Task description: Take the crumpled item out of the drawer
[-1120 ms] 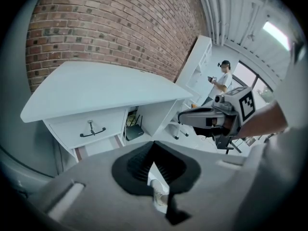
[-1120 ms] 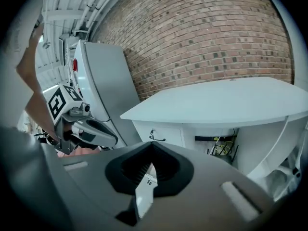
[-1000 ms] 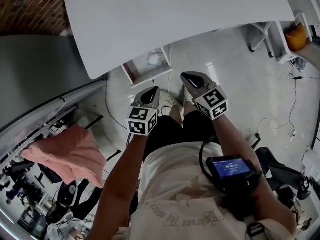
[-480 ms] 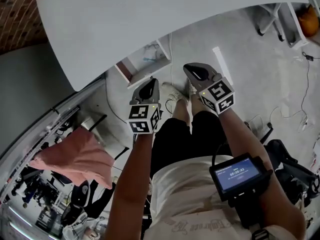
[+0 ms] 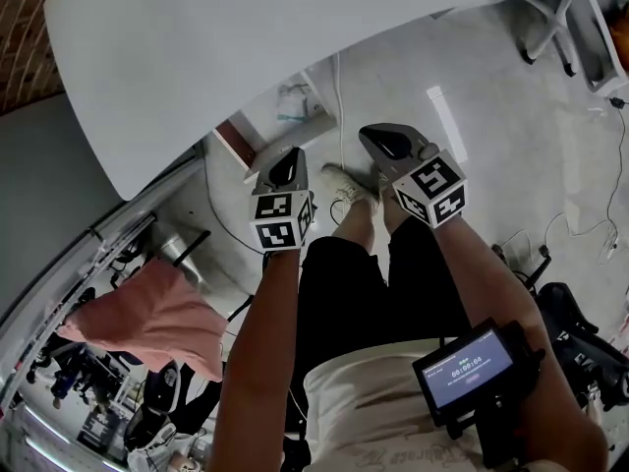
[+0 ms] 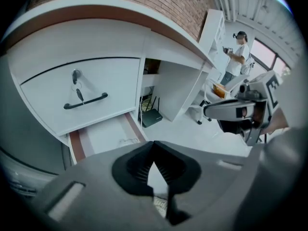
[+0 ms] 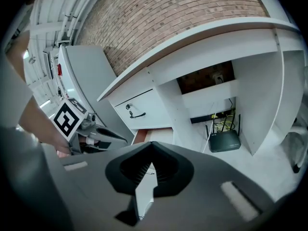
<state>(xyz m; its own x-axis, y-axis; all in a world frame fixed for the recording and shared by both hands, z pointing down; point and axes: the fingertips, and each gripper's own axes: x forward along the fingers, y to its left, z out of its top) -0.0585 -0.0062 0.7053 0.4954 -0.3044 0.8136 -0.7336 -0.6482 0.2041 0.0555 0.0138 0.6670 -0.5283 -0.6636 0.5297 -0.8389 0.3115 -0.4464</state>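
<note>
Under the white desk a low drawer stands pulled out. A pale crumpled item lies in it, small and unclear. In the left gripper view the drawer's floor shows below a closed drawer front with a black handle; the item is hidden there. My left gripper hangs above and short of the drawer, jaws shut and empty. My right gripper is beside it, to the right, also shut on nothing. From the right gripper view I see the left gripper in front of the drawers.
A black router with cables sits on the floor under the desk. A pink cloth lies at the left over clutter. A person stands far off by white shelves. A screen device is strapped to the right forearm.
The head view has shifted, so the desk and drawer sit lower left in view. Both grippers have edged slightly toward the desk. Their jaws have stayed shut.
</note>
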